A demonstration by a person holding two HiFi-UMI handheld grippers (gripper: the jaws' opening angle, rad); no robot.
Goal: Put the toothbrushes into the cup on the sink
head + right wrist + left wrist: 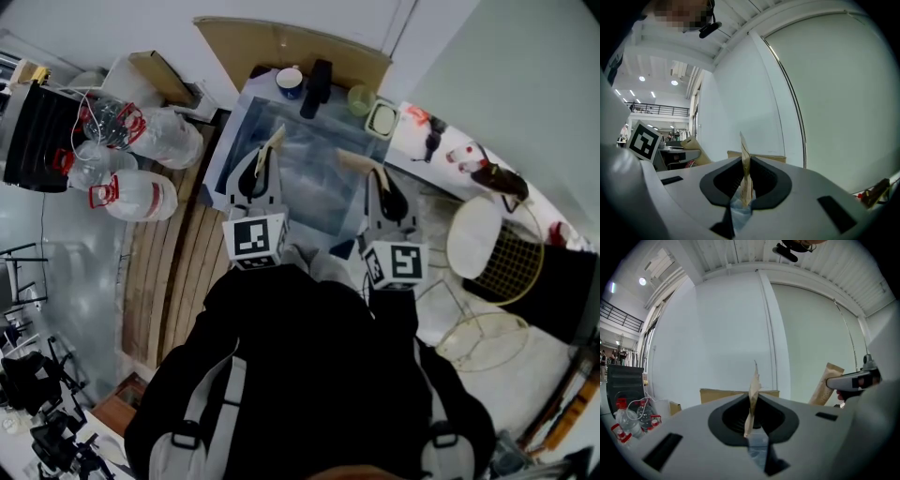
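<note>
Two steps left: our left gripper (267,155) clamps a toothbrush (274,141), our right gripper (377,178) a second toothbrush (354,163), mid-frame over the sink (314,187), neither yet in the cup (289,82) at upper centre.

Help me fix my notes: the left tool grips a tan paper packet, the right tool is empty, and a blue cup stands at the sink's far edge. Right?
Not quite. The right tool is not empty: the right gripper view shows it shut on its own tan packet. The left tool does grip the left packet, and the blue cup stands at the far edge of the sink.
</note>
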